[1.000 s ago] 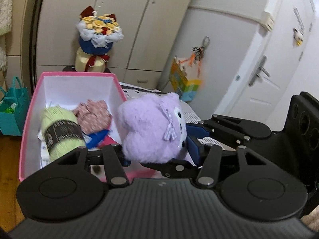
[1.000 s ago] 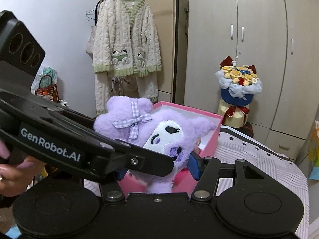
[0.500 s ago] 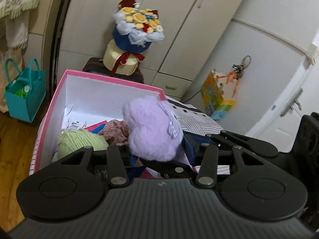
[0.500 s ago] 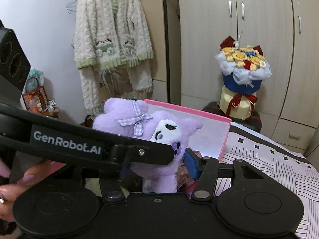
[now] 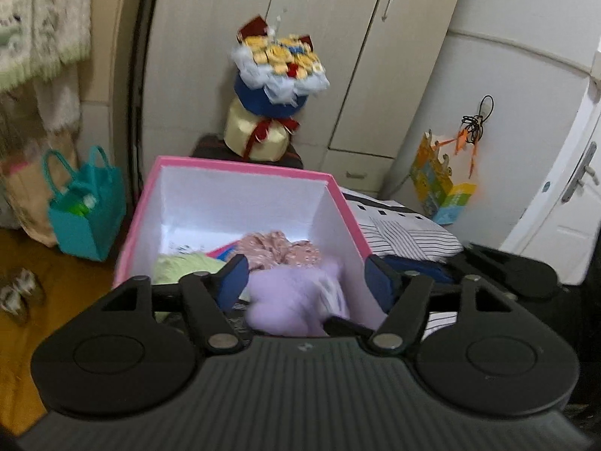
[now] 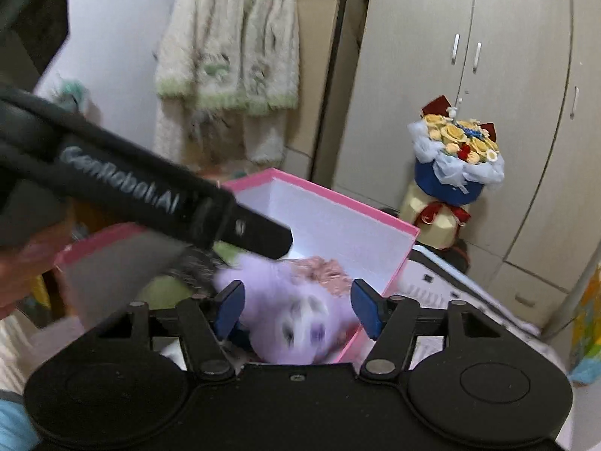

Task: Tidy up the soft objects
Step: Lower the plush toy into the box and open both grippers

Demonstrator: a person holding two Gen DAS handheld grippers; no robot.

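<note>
Plush toy, lilac with a white face, sits blurred inside the pink box, beside a green yarn ball and a floral fabric piece already in there. Left hand-held gripper and right hand-held gripper are both opening, pads clear of the toy, so this item looks delivered; whether more soft things remain outside cannot be told
</note>
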